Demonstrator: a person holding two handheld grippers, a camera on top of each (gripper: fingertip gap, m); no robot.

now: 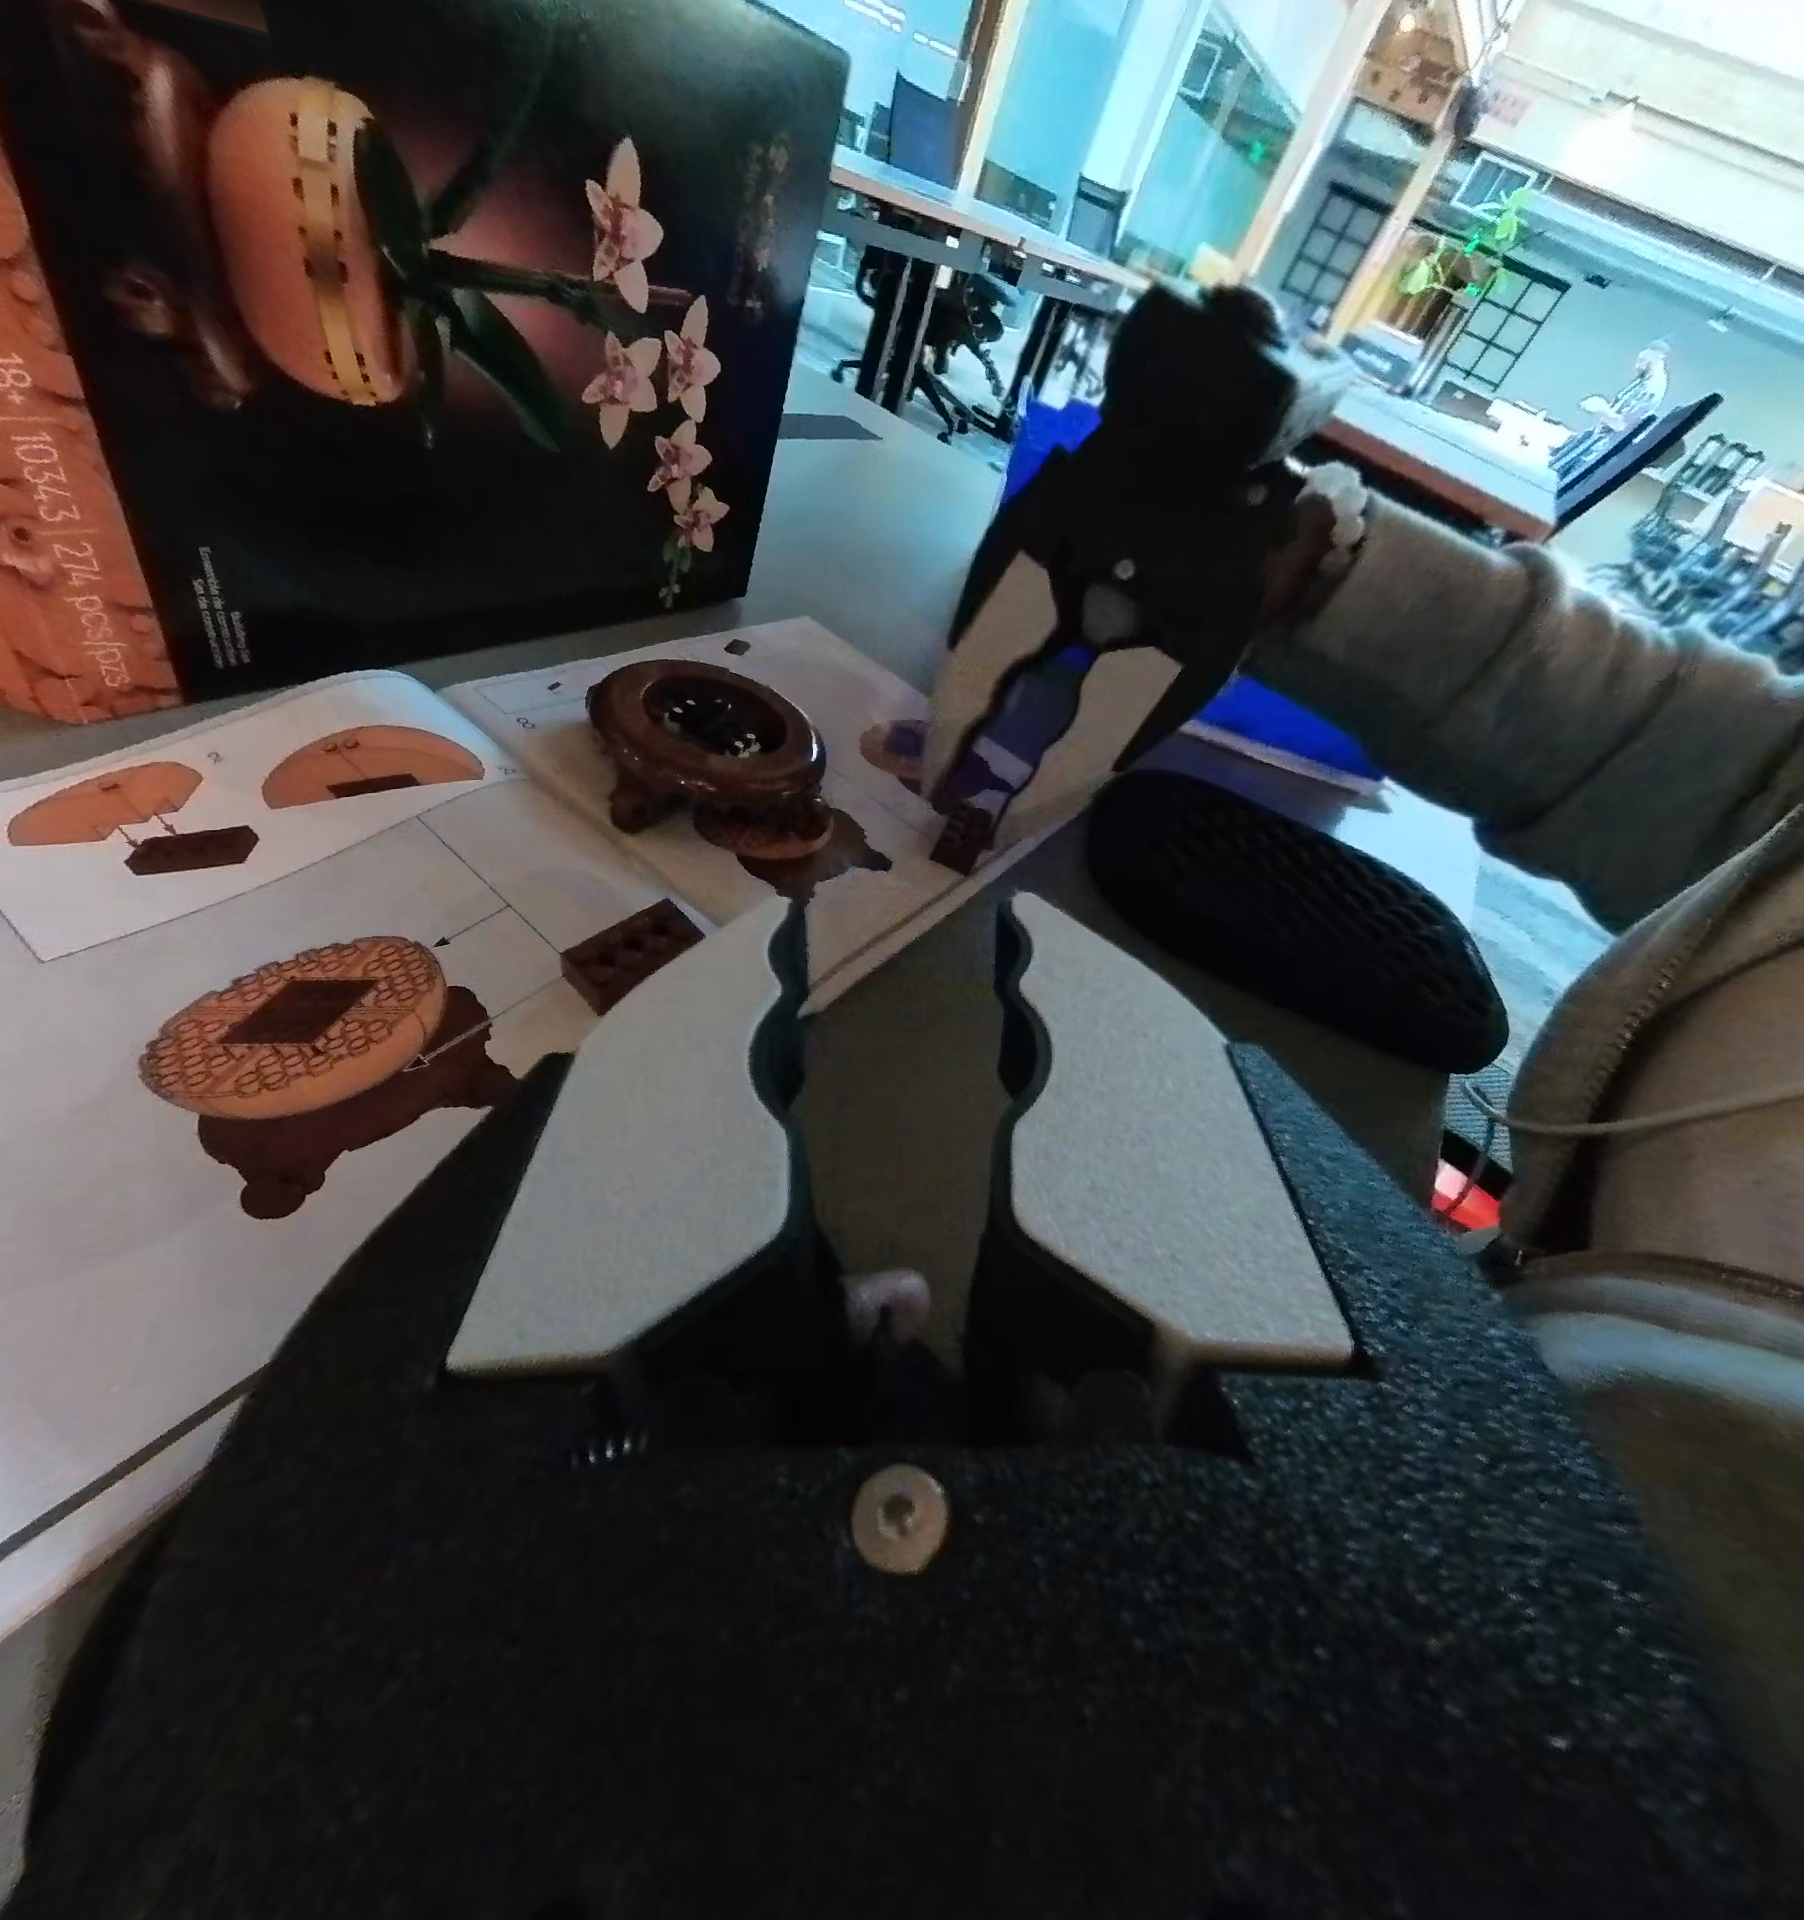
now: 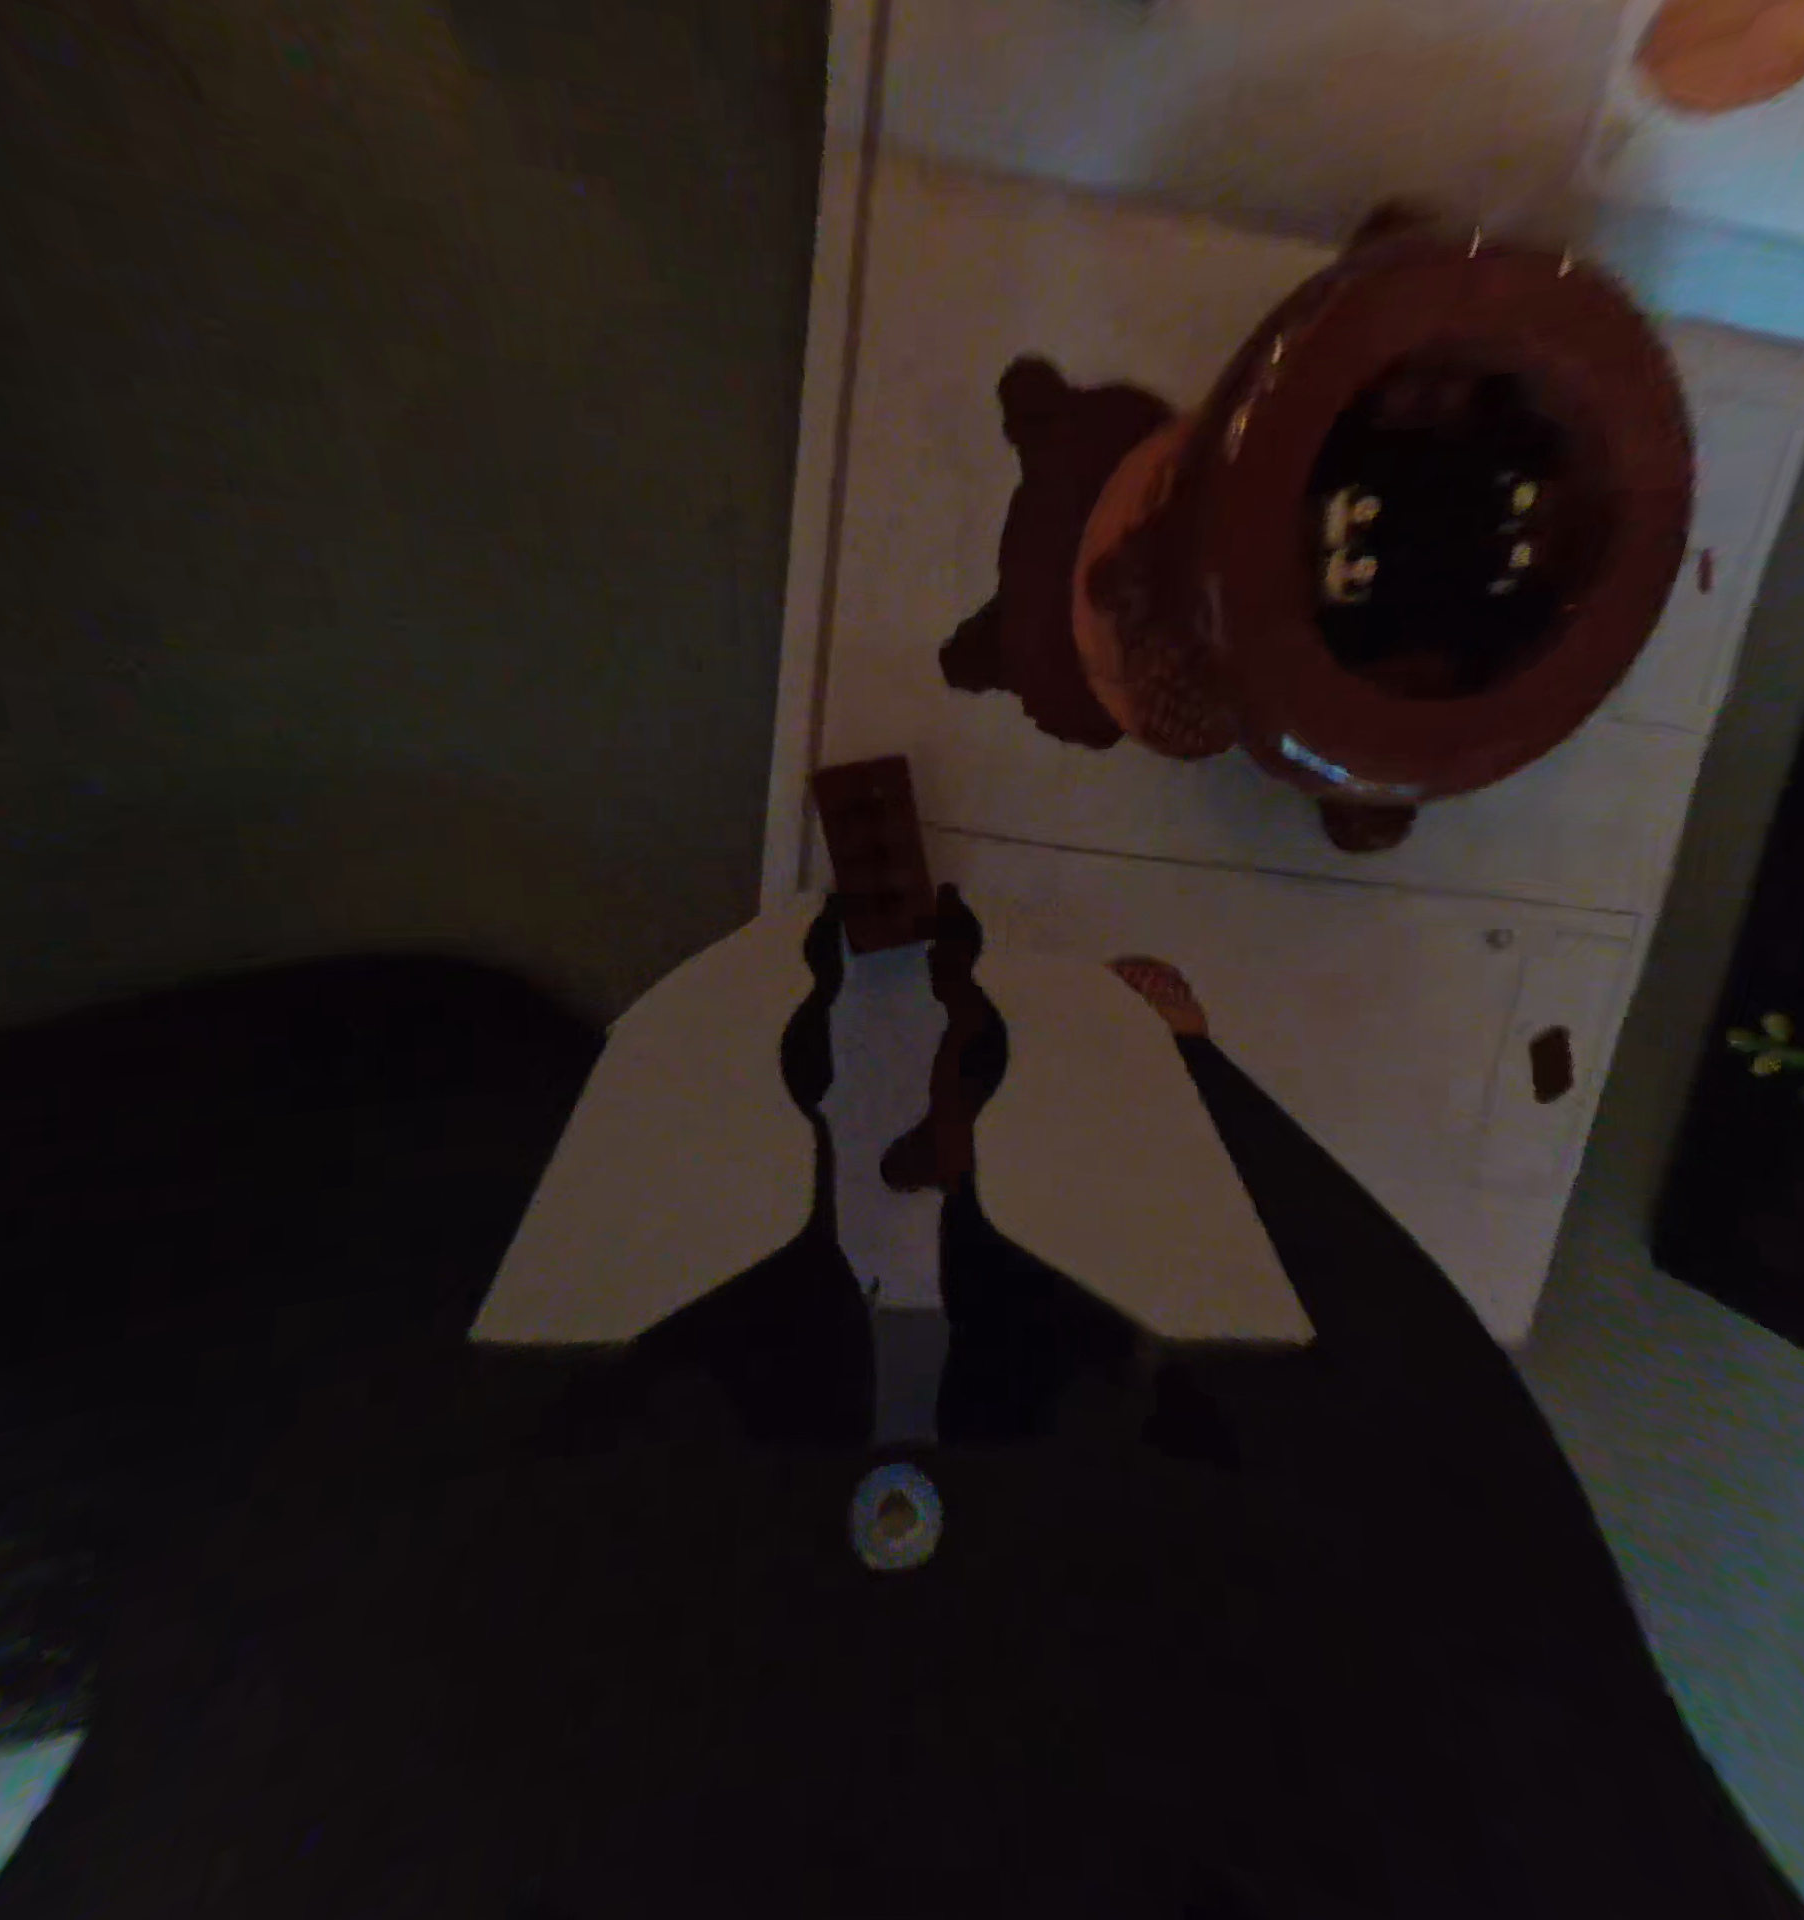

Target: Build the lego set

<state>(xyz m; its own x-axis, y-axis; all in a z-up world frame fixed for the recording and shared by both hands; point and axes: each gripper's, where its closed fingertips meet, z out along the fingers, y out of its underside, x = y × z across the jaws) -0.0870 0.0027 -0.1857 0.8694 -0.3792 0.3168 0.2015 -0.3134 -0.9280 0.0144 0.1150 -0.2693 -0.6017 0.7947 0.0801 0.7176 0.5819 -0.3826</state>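
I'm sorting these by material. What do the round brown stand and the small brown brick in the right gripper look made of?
Round brown stand: looks like glossy moulded plastic; highlights glint along its rim. Small brown brick, pinched in the right gripper: probably the same plastic, with moulded studs on top; too dim to judge its sheen.

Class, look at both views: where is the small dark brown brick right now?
The small dark brown brick sits between the tips of the right gripper, at the near edge of the open instruction booklet, close to the round brown stand.
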